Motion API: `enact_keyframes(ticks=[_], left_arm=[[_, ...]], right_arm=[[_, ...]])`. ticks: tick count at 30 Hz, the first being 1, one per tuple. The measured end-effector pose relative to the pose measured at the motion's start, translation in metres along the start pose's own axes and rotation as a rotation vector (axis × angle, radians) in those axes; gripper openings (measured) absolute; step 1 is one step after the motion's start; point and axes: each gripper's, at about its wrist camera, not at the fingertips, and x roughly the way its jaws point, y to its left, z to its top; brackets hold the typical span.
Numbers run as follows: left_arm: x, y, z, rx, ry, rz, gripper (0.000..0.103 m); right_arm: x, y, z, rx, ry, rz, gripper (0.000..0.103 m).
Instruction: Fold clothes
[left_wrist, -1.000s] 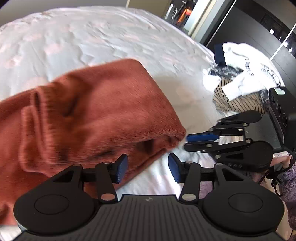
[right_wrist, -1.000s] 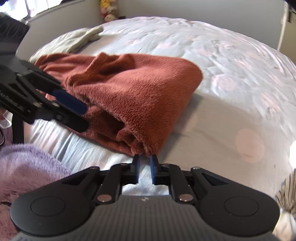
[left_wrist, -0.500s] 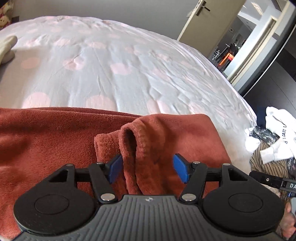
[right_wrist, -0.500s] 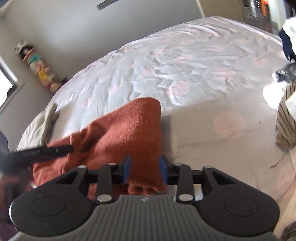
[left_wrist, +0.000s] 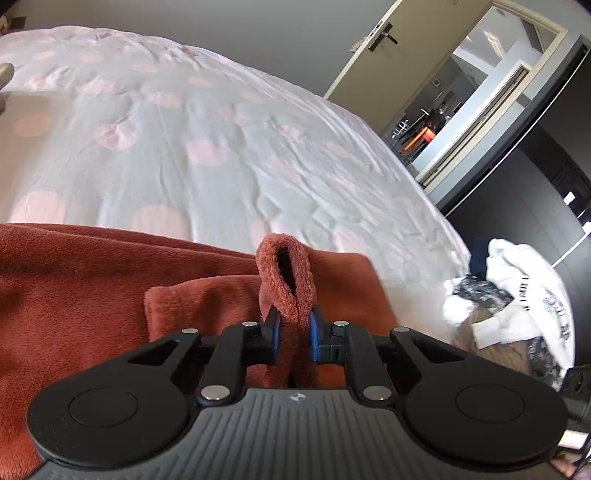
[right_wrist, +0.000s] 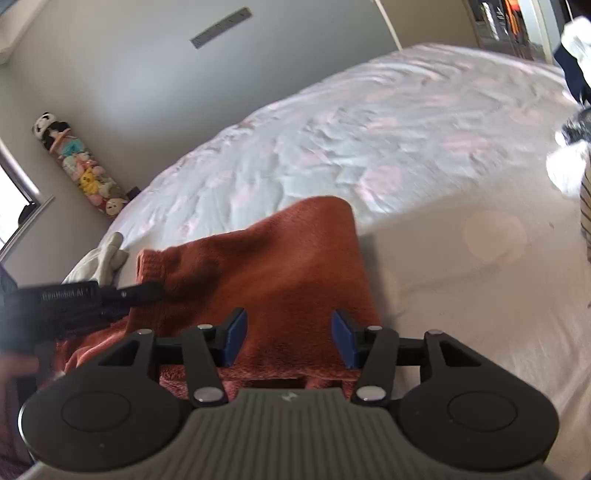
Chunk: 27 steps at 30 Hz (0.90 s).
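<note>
Left wrist: left gripper (left_wrist: 293, 334) has just closed, pinching one fleece (left_wrist: 110, 295) fold on the bed (left_wrist: 221, 147); right gripper (right_wrist: 288, 338) has just been opening, pads straddling the fleece unpressed; one clothes pile (left_wrist: 517, 302) nearby

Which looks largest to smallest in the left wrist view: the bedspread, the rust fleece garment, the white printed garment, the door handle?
1. bedspread
2. rust fleece garment, though nearness to the camera enlarges it
3. white printed garment
4. door handle

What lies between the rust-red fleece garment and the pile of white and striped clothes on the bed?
Only bare dotted bedsheet, in the left wrist view, separates the rust-red fleece garment from the clothes pile.
</note>
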Motion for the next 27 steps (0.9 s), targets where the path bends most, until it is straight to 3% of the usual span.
enact_keyframes(ticks=[4, 9, 11, 15, 21, 25, 27], left_arm=[[-0.006, -0.014, 0.004, -0.012, 0.013, -0.018, 0.013], [-0.007, -0.021, 0.006, -0.034, 0.026, -0.004, 0.013], [-0.007, -0.021, 0.007, -0.053, 0.035, -0.007, 0.013], [-0.011, -0.022, 0.01, -0.083, 0.038, -0.035, 0.013], [-0.015, -0.026, 0.012, -0.066, 0.038, -0.034, 0.013], [-0.012, -0.026, 0.011, -0.073, 0.073, -0.064, 0.013], [-0.011, -0.031, 0.01, -0.046, 0.074, -0.043, 0.013]], right_arm=[[-0.008, 0.025, 0.003, -0.053, -0.015, 0.106, 0.065], [-0.011, 0.092, -0.011, -0.349, 0.006, 0.125, 0.071], [-0.009, 0.113, -0.014, -0.423, 0.003, 0.116, 0.073], [0.005, 0.145, -0.02, -0.605, -0.012, -0.002, 0.073], [0.014, 0.153, -0.018, -0.646, -0.035, -0.036, 0.071], [0.016, 0.154, -0.018, -0.67, -0.04, -0.057, 0.055], [0.016, 0.153, -0.018, -0.668, -0.033, -0.052, 0.05]])
